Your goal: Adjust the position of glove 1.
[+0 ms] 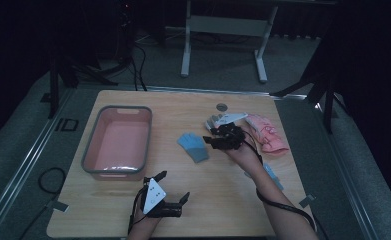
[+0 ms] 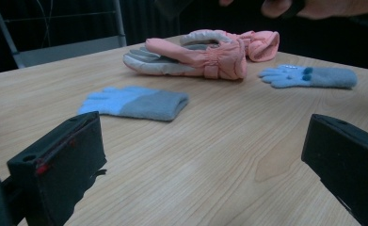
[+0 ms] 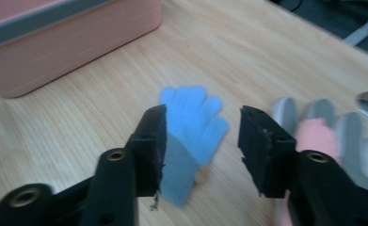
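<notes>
A light-blue knit glove (image 1: 193, 146) with a grey cuff lies flat mid-table. My right gripper (image 1: 209, 140) hovers just right of it, jaws pointing at it. In the right gripper view the glove (image 3: 193, 117) lies on the wood below the gap between the jaws; my right gripper (image 3: 203, 134) is open, its pads not touching the glove. Pink padded gloves (image 1: 267, 132) with grey palms lie behind the right hand. A second blue glove (image 1: 273, 175) lies partly under the right forearm. My left gripper (image 1: 173, 186) rests near the front edge, wide open and empty (image 2: 203, 160).
A pink bin (image 1: 117, 142) with a grey rim stands at the left, nothing in it. The left gripper view shows the blue glove (image 2: 134, 103), the pink gloves (image 2: 196, 59) and the second blue glove (image 2: 308, 76) across bare wood. A table frame (image 1: 223, 30) stands beyond.
</notes>
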Demonstrator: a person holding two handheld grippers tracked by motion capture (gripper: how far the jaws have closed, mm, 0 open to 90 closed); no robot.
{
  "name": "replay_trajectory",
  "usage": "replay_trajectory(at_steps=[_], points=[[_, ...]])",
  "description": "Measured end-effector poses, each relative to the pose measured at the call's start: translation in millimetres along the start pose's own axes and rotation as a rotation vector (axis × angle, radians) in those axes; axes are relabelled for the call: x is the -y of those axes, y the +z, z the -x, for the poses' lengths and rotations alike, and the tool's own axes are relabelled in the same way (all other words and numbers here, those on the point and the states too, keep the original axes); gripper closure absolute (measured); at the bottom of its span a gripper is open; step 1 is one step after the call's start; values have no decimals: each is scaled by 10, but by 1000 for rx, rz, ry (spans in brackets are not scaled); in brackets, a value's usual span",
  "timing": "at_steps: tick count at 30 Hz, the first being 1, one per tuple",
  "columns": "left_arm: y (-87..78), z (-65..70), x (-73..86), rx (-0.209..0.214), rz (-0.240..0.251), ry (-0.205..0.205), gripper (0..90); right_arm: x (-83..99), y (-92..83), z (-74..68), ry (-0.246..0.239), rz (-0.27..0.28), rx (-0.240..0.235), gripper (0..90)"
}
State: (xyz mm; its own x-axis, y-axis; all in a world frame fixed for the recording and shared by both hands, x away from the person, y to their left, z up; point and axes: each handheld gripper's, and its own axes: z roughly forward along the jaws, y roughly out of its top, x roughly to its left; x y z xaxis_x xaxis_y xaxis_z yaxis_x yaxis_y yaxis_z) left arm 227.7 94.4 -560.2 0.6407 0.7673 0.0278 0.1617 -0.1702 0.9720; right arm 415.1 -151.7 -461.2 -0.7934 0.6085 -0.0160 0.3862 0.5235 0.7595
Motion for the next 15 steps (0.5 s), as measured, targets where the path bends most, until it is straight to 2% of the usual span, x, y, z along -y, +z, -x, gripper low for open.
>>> replay_trajectory(at_steps=[5, 9, 15], points=[[1, -3, 1, 4, 3, -5, 0, 48, 276, -14, 1, -36, -52, 592], [1, -3, 0, 8, 2, -3, 1, 80, 453, -21, 8, -57, -72, 636], [1, -3, 1, 12, 5, -3, 0, 106, 646, -38, -18, -87, -66, 668]])
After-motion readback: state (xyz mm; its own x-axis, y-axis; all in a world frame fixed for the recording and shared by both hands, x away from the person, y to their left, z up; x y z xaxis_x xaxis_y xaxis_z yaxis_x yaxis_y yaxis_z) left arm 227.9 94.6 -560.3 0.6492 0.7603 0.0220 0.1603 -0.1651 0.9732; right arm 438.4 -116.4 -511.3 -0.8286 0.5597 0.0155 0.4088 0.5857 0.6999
